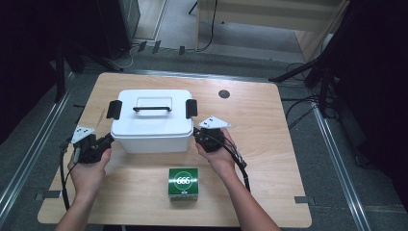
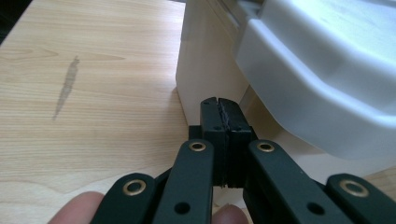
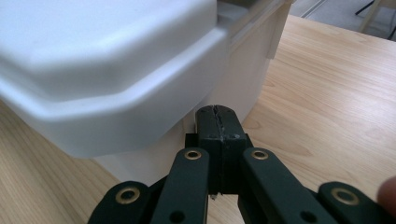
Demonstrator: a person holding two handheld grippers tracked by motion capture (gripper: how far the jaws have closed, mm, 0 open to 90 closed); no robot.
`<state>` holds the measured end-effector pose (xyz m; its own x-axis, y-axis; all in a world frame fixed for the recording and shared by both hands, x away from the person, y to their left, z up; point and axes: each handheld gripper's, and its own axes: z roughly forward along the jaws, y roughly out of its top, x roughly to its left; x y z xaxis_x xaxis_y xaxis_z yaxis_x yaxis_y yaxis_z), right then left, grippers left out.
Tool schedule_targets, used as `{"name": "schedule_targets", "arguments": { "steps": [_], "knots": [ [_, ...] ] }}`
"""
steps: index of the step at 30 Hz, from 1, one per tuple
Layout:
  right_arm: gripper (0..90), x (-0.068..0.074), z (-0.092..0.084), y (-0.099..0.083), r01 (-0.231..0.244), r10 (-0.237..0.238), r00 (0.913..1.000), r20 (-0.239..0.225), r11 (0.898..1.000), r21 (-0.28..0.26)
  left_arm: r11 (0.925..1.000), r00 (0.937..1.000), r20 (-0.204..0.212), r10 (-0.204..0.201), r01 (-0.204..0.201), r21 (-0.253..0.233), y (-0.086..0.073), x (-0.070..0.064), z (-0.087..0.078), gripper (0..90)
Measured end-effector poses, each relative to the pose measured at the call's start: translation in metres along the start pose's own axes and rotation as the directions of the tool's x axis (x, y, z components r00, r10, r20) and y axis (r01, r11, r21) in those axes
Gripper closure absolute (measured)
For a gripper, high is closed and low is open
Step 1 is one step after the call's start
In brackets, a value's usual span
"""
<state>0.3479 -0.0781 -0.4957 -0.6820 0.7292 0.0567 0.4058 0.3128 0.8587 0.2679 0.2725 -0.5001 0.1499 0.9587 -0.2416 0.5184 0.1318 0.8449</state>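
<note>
Wooden table (image 1: 269,144): white lidded box (image 1: 152,120) sits centre, long axis left-right, flanked at its near corners by left gripper (image 1: 109,139) and right gripper (image 1: 197,135), both jaws shut empty, tips just beside its walls.

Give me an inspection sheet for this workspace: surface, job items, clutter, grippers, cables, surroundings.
Surface: light wooden table, round dark grommet near the far edge.
Job's things: white lidded box with black side latches and a black lid handle, lid on.
Clutter: green carton on the near side, apart from the box.
Grippers: left gripper shut on nothing, tips at the box's left wall; right gripper shut on nothing, tips under the lid rim at the right wall.
Cables: one trails from each gripper toward the person.
Surroundings: dark stands, floor cables, grey floor.
</note>
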Motion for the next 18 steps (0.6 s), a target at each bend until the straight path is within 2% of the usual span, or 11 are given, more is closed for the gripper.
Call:
{"name": "schedule_targets", "arguments": {
  "steps": [3, 10, 11, 18],
  "knots": [
    [90.0, -0.003, -0.004, -0.004, -0.009, 0.009, 0.9999, 0.012, 1.000, -0.010, 1.0000, 0.9999, 0.011, 0.001, -0.001, 0.002, 0.000, -0.005, 0.002, 90.0],
    [90.0, -0.015, -0.022, -0.017, -0.030, 0.031, 0.9988, 0.037, 0.999, -0.042, 1.0000, 0.9994, 0.035, -0.004, 0.004, 0.007, -0.002, -0.026, 0.010, 90.0],
    [90.0, -0.018, -0.028, -0.020, -0.029, 0.031, 0.9983, 0.049, 0.999, -0.042, 1.0000, 0.9991, 0.043, -0.002, 0.002, 0.009, -0.003, -0.032, 0.012, 90.0],
    [90.0, -0.028, -0.042, -0.028, -0.044, 0.047, 0.9966, 0.067, 0.998, -0.047, 0.9997, 0.9977, 0.065, 0.016, -0.017, 0.017, -0.005, -0.047, 0.014, 90.0]
  ]
}}
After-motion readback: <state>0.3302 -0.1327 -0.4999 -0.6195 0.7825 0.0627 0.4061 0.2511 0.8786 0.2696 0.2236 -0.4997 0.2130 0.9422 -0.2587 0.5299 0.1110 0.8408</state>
